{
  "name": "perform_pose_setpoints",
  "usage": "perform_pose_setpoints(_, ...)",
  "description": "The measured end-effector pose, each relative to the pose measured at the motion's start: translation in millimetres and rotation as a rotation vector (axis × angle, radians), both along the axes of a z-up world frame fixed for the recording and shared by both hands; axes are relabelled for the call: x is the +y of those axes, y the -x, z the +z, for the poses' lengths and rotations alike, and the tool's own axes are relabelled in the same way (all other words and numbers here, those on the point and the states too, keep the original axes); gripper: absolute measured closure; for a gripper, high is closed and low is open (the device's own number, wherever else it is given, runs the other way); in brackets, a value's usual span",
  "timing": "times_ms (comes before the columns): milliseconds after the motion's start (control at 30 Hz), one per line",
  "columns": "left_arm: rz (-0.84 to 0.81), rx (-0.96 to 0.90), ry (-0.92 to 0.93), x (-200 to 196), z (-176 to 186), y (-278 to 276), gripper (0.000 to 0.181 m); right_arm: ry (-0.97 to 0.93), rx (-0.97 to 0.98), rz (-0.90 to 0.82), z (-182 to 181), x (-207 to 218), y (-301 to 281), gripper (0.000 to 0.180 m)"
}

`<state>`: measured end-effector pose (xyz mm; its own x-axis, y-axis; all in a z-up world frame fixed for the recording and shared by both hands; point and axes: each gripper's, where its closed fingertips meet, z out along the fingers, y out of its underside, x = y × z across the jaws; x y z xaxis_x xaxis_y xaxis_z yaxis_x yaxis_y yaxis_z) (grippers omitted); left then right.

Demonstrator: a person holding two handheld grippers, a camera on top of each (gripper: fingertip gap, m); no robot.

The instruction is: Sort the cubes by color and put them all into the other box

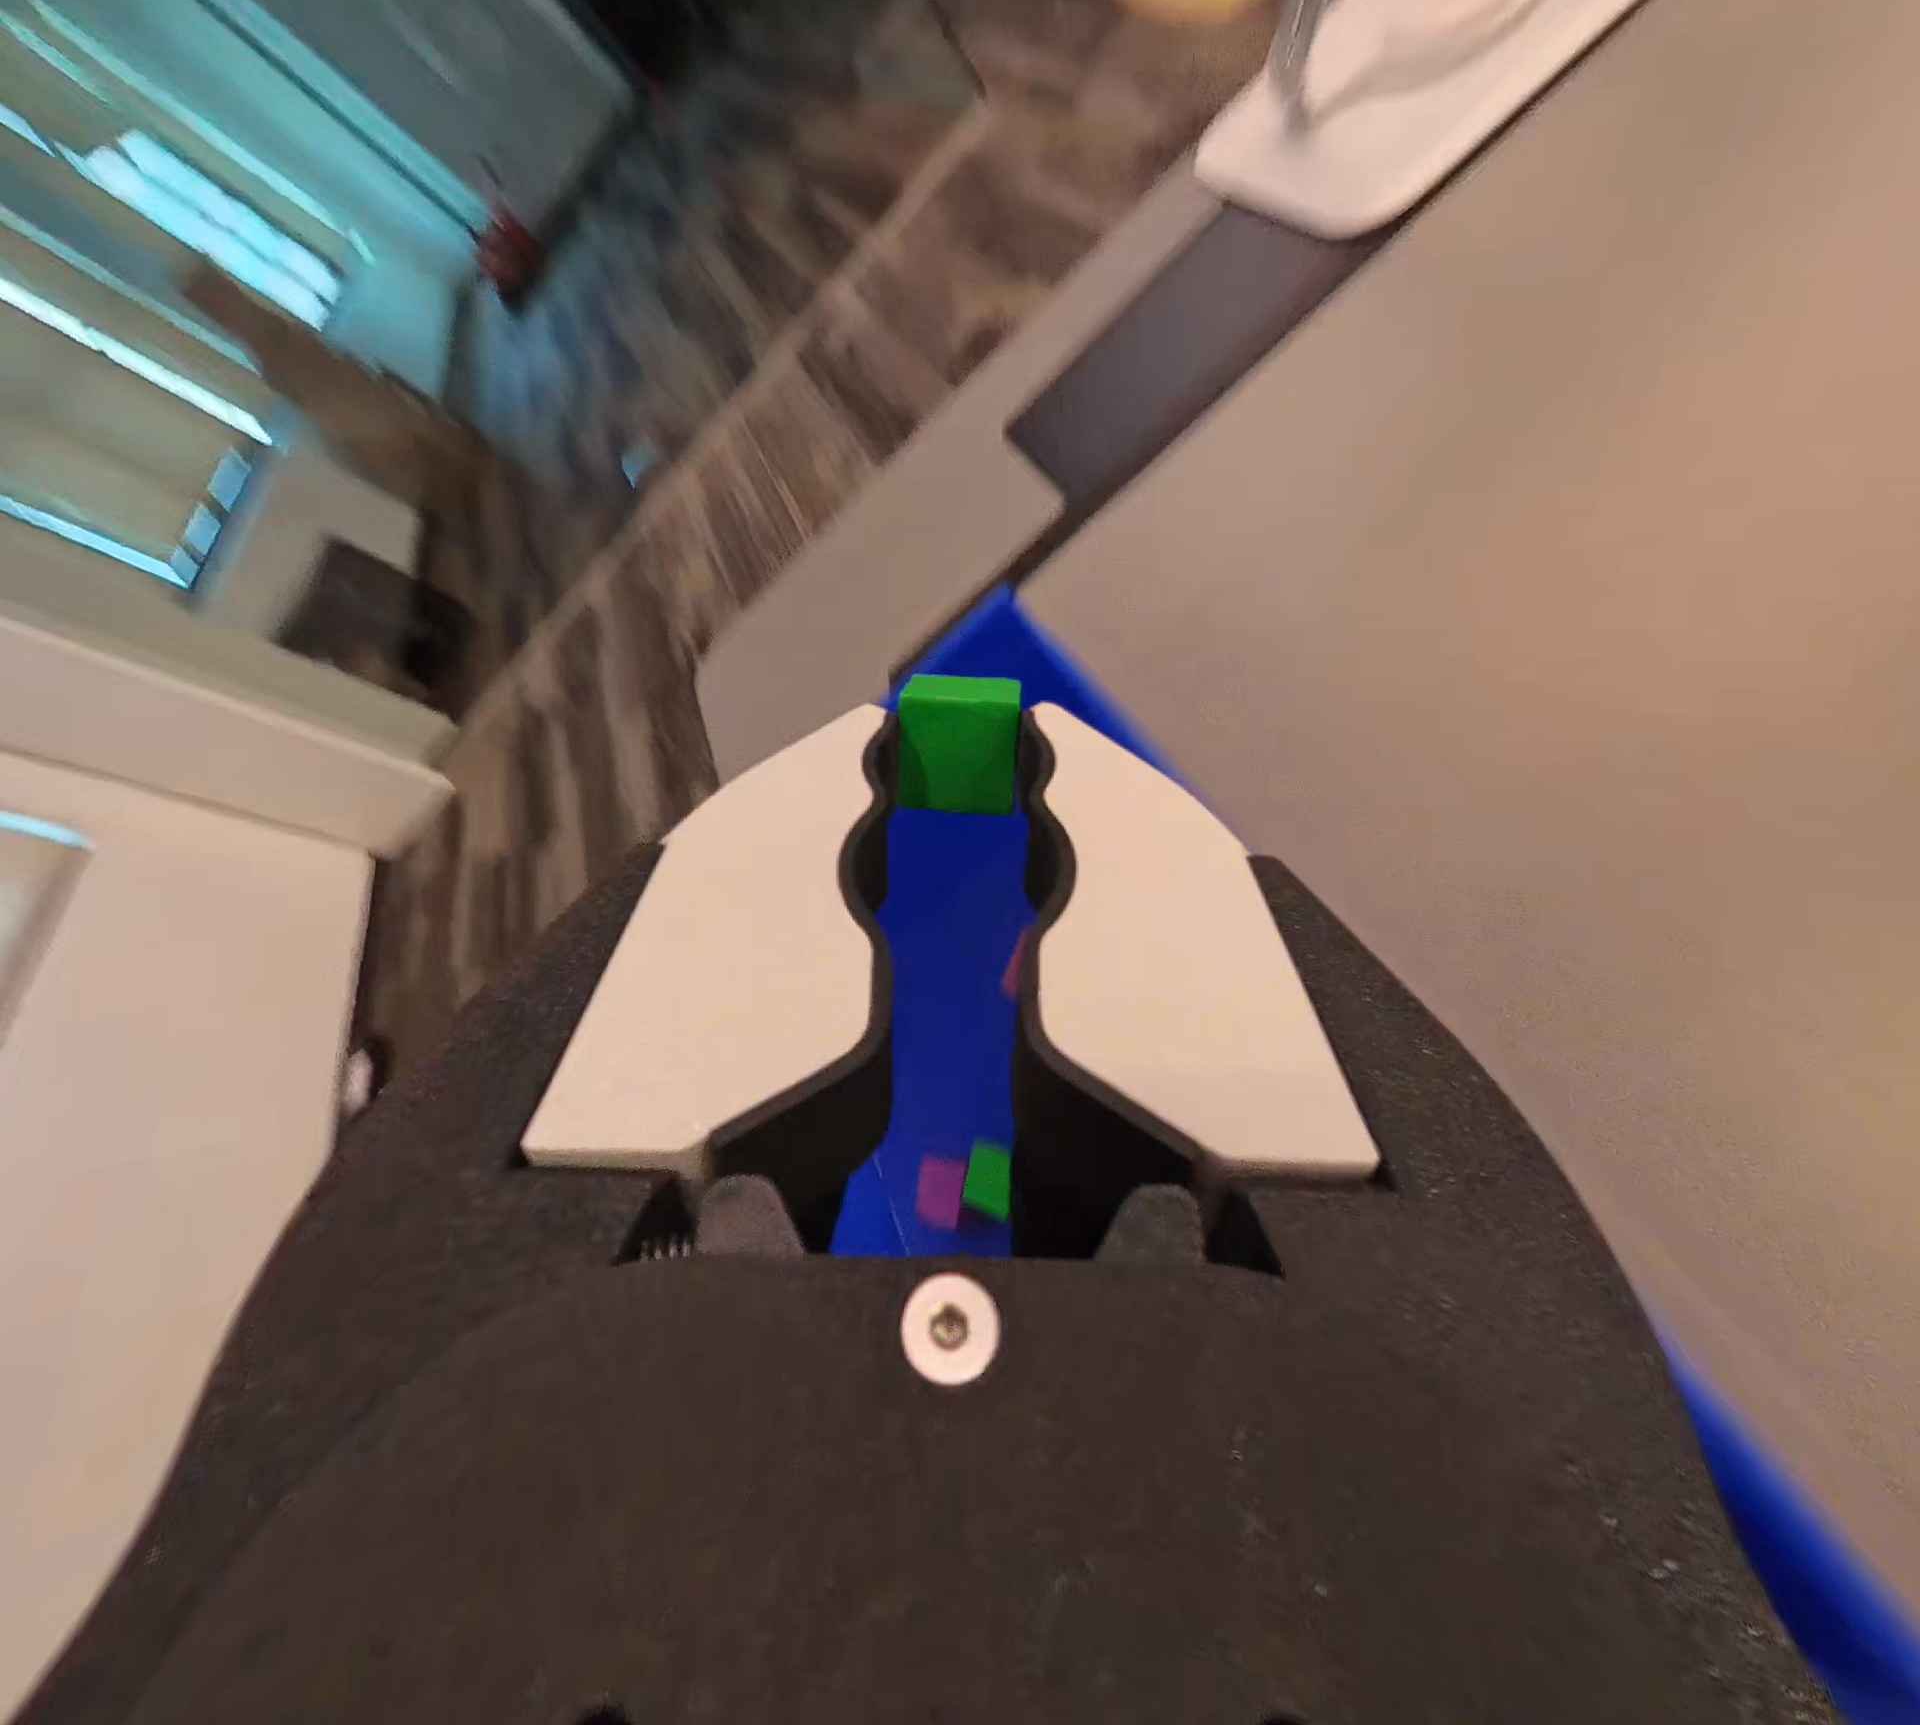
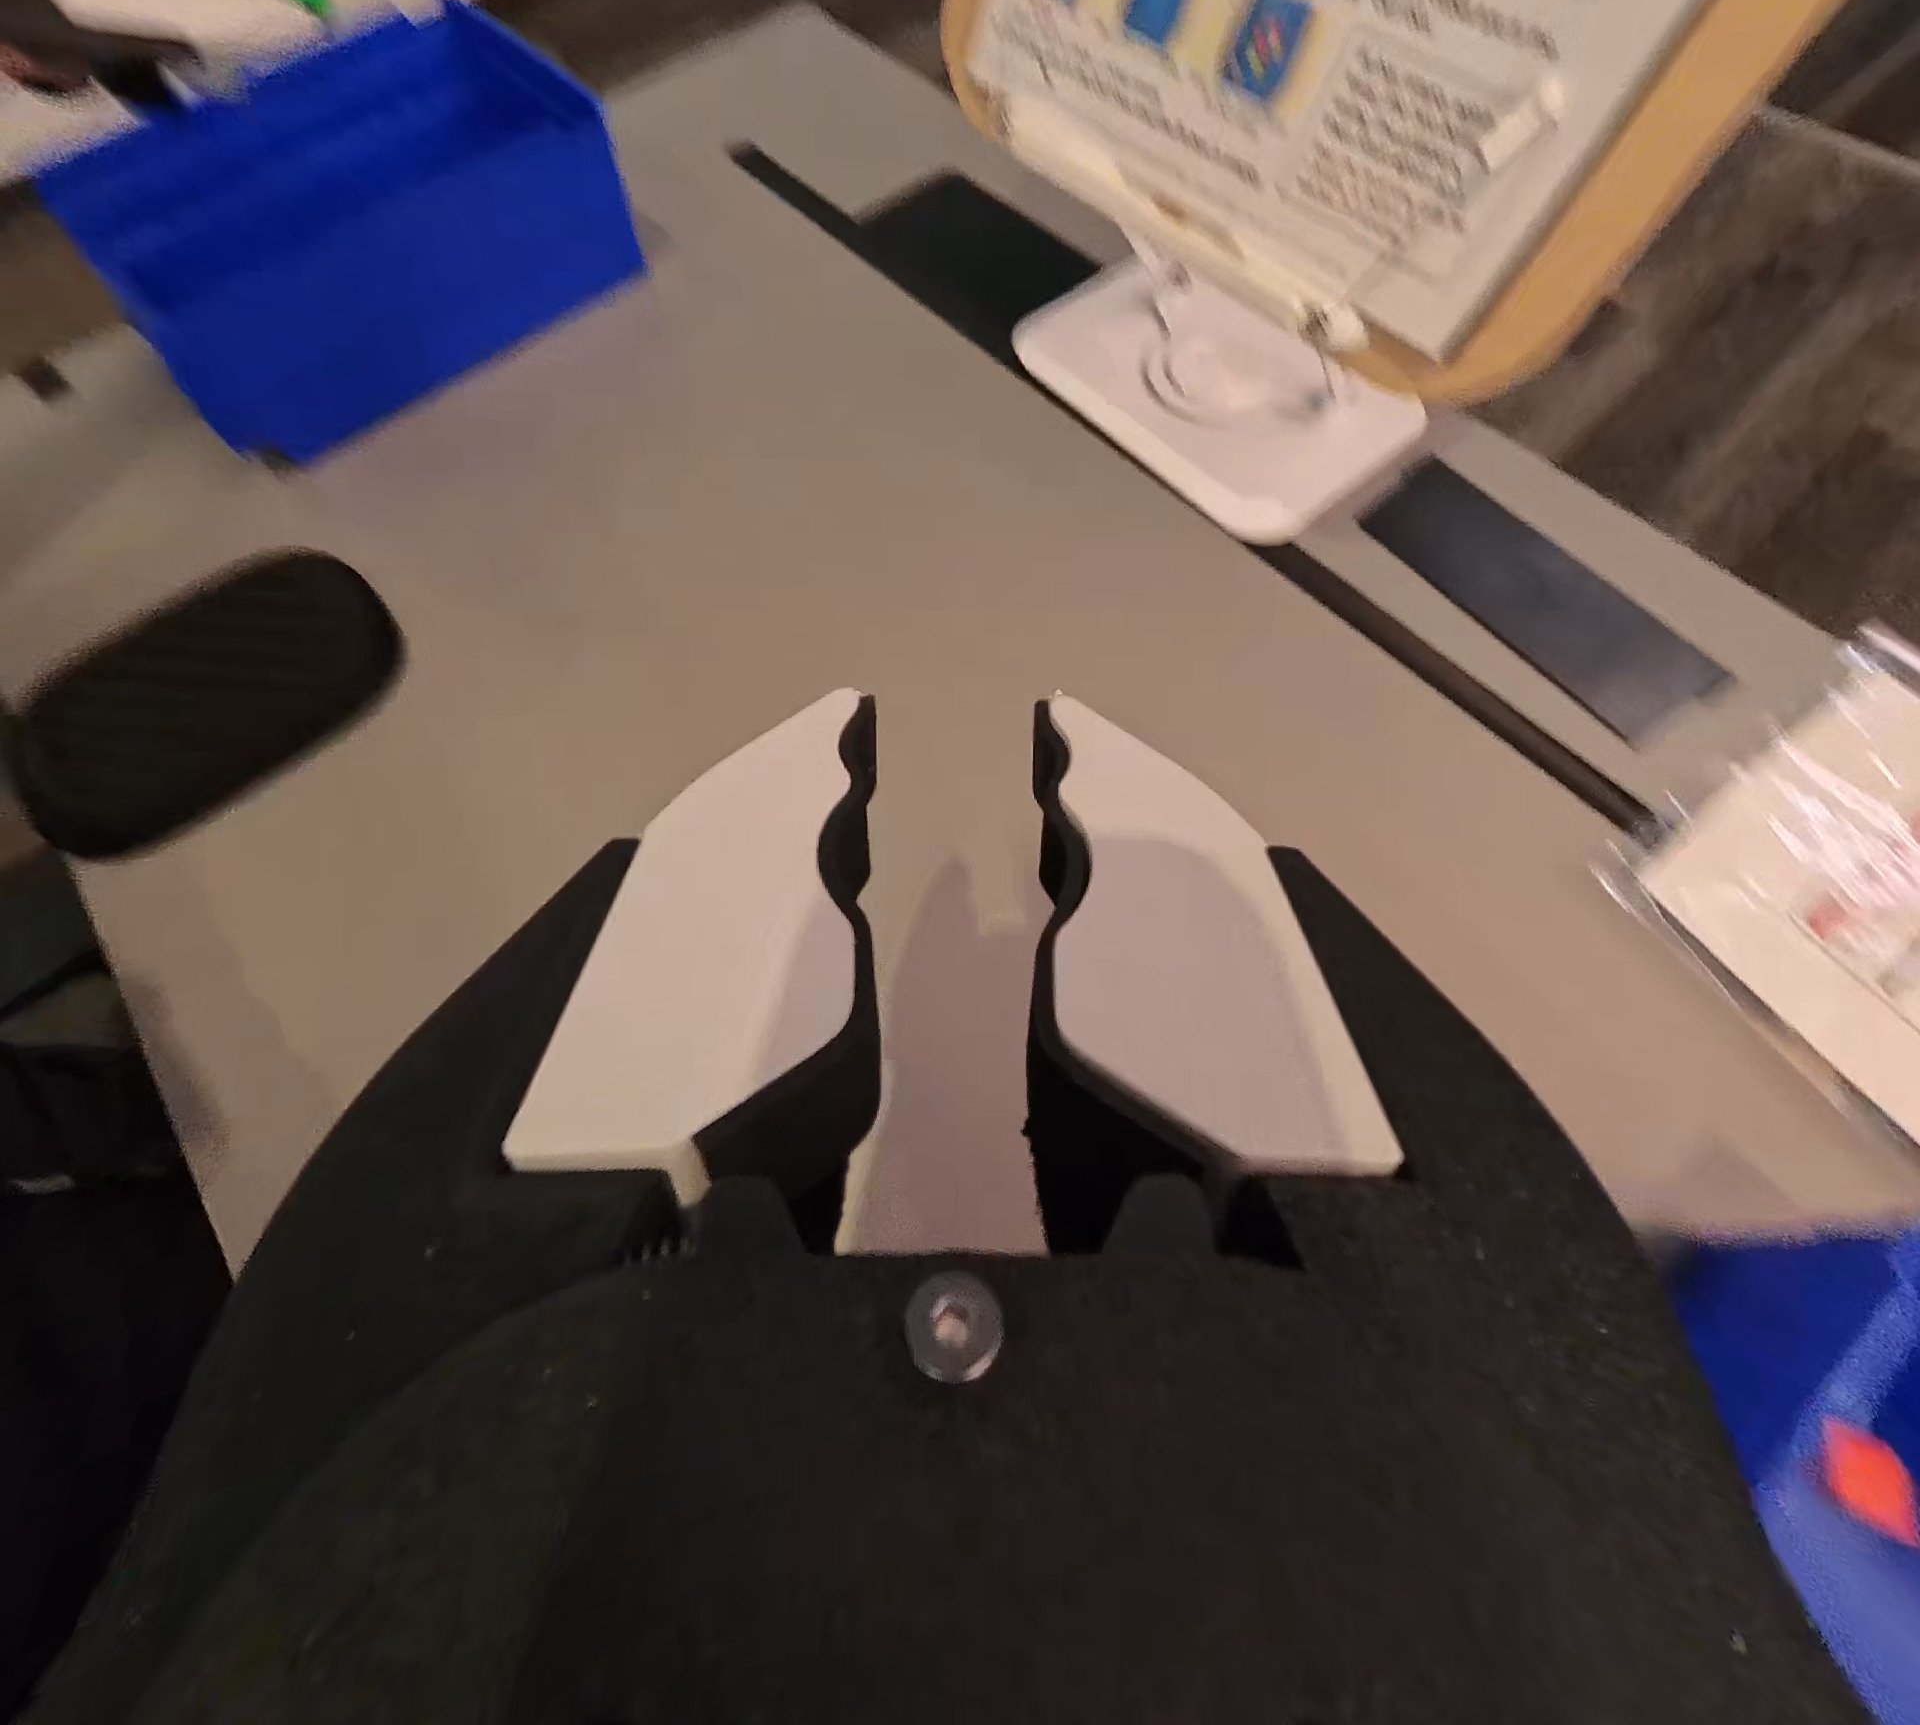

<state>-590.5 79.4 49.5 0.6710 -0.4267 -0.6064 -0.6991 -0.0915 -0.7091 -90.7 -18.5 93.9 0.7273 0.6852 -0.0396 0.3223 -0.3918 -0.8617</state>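
The green cube (image 1: 958, 745) looks like smooth matt plastic, as does the blue box (image 2: 343, 221). The left gripper (image 1: 956, 719) has a grainy black body (rough, speckled) with smooth pale jaws and a shiny metal screw (image 1: 950, 1329). The tabletop (image 2: 727, 553) is smooth matt grey; the black pad (image 2: 197, 699) looks ribbed

A big grey table (image 2: 727, 532) fills the room's middle — a sign on a white stand (image 2: 1226, 418) sits near its far edge. Bright windows (image 1: 156, 304) glow blue-green, and the floor (image 1: 831, 304) is dark and streaky.
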Motion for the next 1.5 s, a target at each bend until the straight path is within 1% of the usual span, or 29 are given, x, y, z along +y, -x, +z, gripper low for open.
perform_pose_setpoints(67, -0.054, 0.015, -0.128, -16, 22, -42, 0.159, -0.047, 0.128, 0.073, 15, 7, 38, 0.150)
perform_pose_setpoints(167, -0.171, -0.015, -0.218, -41, 27, -117, 0.159, -0.055, 0.270, 0.188, 18, 10, 101, 0.147)
perform_pose_setpoints(267, -0.317, -0.116, -0.211, -67, 15, -195, 0.160, 0.021, 0.283, 0.284, -9, 7, 156, 0.142)
perform_pose_setpoints(300, -0.355, -0.141, -0.216, -74, 12, -216, 0.160, 0.059, 0.277, 0.297, -20, 7, 169, 0.137)
perform_pose_setpoints(333, -0.387, -0.145, -0.227, -80, 8, -235, 0.160, 0.091, 0.274, 0.302, -30, 6, 179, 0.133)
perform_pose_setpoints(433, -0.448, -0.089, -0.243, -88, -6, -277, 0.159, 0.137, 0.271, 0.285, -48, 9, 194, 0.130)
perform_pose_setpoints(567, -0.493, -0.031, -0.258, -92, -15, -310, 0.160, 0.178, 0.257, 0.271, -58, 11, 197, 0.131)
perform_pose_setpoints(667, -0.502, -0.011, -0.283, -92, -14, -319, 0.160, 0.235, 0.201, 0.291, -70, 7, 194, 0.145)
perform_pose_setpoints(700, -0.508, -0.014, -0.275, -93, -14, -321, 0.160, 0.248, 0.182, 0.296, -73, 6, 194, 0.144)
perform_pose_setpoints(733, -0.513, -0.018, -0.262, -93, -14, -322, 0.160, 0.241, 0.195, 0.304, -72, 7, 195, 0.146)
perform_pose_setpoints(767, -0.518, -0.023, -0.263, -94, -14, -323, 0.160, 0.238, 0.224, 0.324, -68, 5, 197, 0.154)
perform_pose_setpoints(800, -0.518, -0.024, -0.272, -94, -12, -323, 0.160, 0.239, 0.241, 0.332, -65, 4, 198, 0.157)
perform_pose_setpoints(967, -0.503, -0.093, -0.265, -96, -12, -323, 0.159, 0.212, 0.189, 0.341, -66, 6, 192, 0.158)
perform_pose_setpoints(1033, -0.481, -0.124, -0.263, -95, -15, -321, 0.146, 0.194, 0.153, 0.324, -63, 10, 179, 0.158)
perform_pose_setpoints(1100, -0.467, -0.179, -0.205, -93, -25, -317, 0.143, 0.173, 0.115, 0.295, -53, 13, 156, 0.158)
perform_pose_setpoints(1200, -0.470, -0.308, -0.064, -89, -53, -315, 0.145, 0.116, 0.043, 0.188, -24, 7, 90, 0.158)
perform_pose_setpoints(1300, -0.485, -0.380, 0.046, -84, -84, -316, 0.154, 0.099, -0.031, 0.000, -5, -17, -1, 0.158)
perform_pose_setpoints(1333, -0.482, -0.372, 0.050, -81, -91, -317, 0.155, 0.114, -0.070, -0.081, -5, -24, -36, 0.158)
perform_pose_setpoints(1400, -0.489, -0.329, 0.039, -79, -97, -321, 0.157, 0.191, -0.185, -0.269, -18, -37, -116, 0.158)
perform_pose_setpoints(1433, -0.491, -0.300, 0.025, -79, -99, -324, 0.157, 0.254, -0.225, -0.351, -29, -45, -156, 0.158)
perform_pose_setpoints(1500, -0.456, -0.231, -0.025, -77, -101, -325, 0.157, 0.419, -0.231, -0.482, -61, -61, -229, 0.158)
